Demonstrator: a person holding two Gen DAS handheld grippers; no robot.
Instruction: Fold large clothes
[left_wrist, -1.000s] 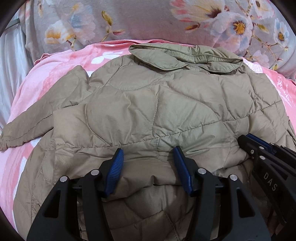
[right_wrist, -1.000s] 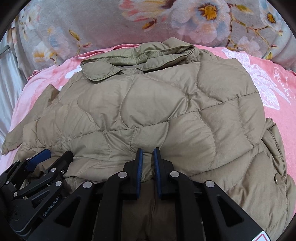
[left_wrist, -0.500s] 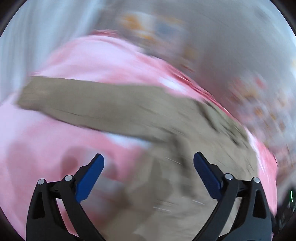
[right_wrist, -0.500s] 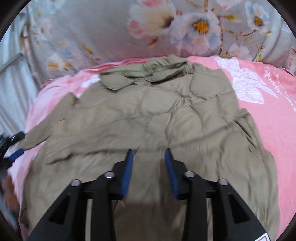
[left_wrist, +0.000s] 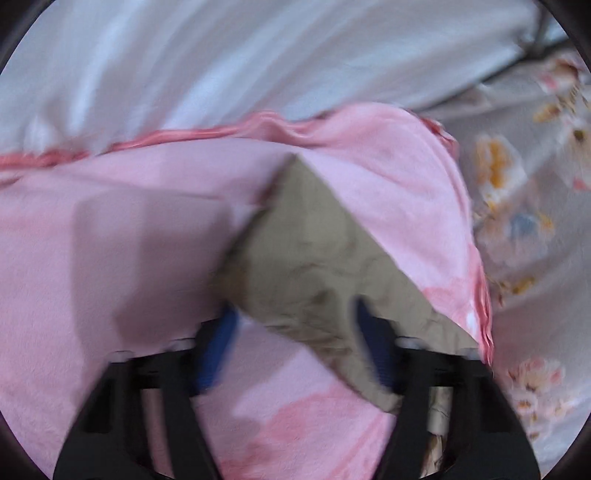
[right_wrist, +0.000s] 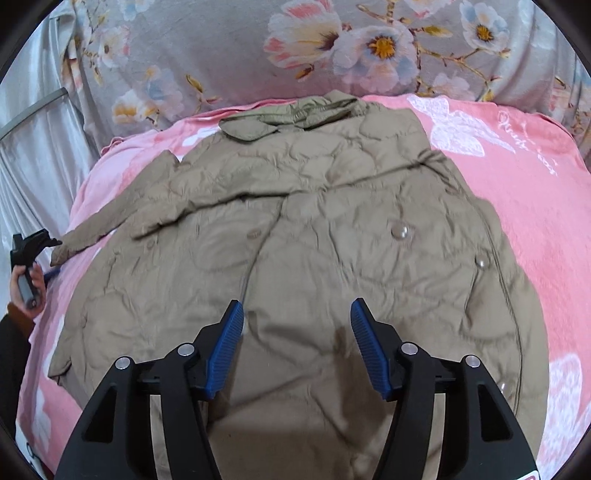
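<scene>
The khaki quilted jacket (right_wrist: 295, 240) is spread flat on the pink blanket (right_wrist: 517, 192), with its collar (right_wrist: 291, 114) at the far end, near the floral bedding (right_wrist: 332, 48). One sleeve (left_wrist: 314, 266) is stretched out to the left, and its cuff end lies near the left edge of the blanket.

The left gripper (left_wrist: 295, 332) is seen blurred over this sleeve. Its fingers are spread, with the sleeve cloth between them, and nothing is pinched yet, as far as the blur allows to judge. The right gripper (right_wrist: 297, 332) is held above the near part of the jacket, its jaws wide apart and empty.

Some risks can be expected. If only the thin outer cloth of the sleeve is caught, it may slip out when the sleeve is lifted. If the sleeve is pulled too hard while the body is not held down, the whole jacket may be dragged to the left and the flat layout spoiled. The slippery padded fabric may also spring open after it is folded.

No containers are seen in either view.
</scene>
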